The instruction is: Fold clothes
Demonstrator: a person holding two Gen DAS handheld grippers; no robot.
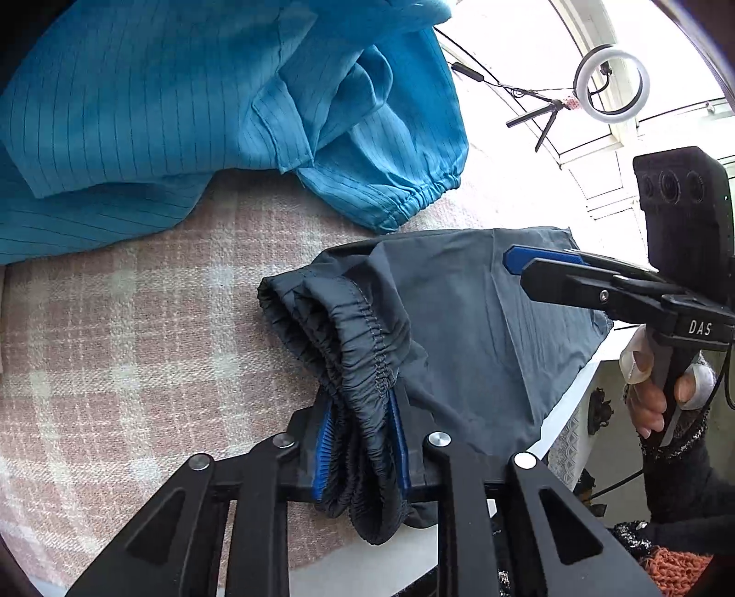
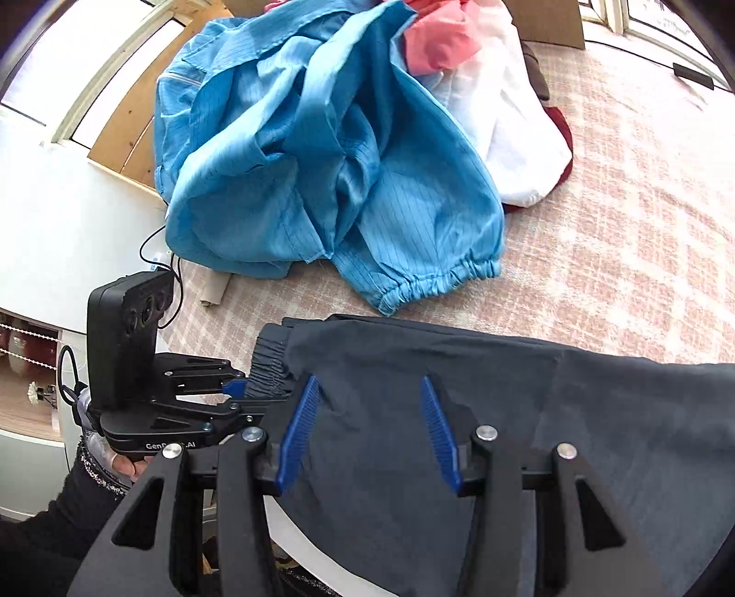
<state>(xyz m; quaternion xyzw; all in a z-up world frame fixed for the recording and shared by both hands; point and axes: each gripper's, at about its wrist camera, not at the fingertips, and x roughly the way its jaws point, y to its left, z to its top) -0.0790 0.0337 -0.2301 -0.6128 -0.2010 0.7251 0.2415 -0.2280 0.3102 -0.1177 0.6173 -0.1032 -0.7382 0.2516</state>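
A dark grey garment [image 1: 459, 312] lies at the near edge of the pink plaid cloth [image 1: 138, 344]. Its gathered elastic waistband [image 1: 363, 330] runs between the blue pads of my left gripper [image 1: 363, 413], which is shut on it. In the right wrist view that left gripper [image 2: 236, 388] holds the same band at the garment's left end. My right gripper [image 2: 370, 381] hovers just over the flat grey fabric [image 2: 505, 413], jaws apart, nothing pinched between them. From the left wrist view the right gripper [image 1: 514, 265] comes in from the right above the garment.
A crumpled light blue garment [image 2: 298, 160] with an elastic cuff lies just behind the grey one. White [image 2: 519, 115] and pink [image 2: 441, 41] clothes are piled further back. The white table edge [image 1: 574, 390] is close on the near side. A ring light [image 1: 611, 85] stands beyond.
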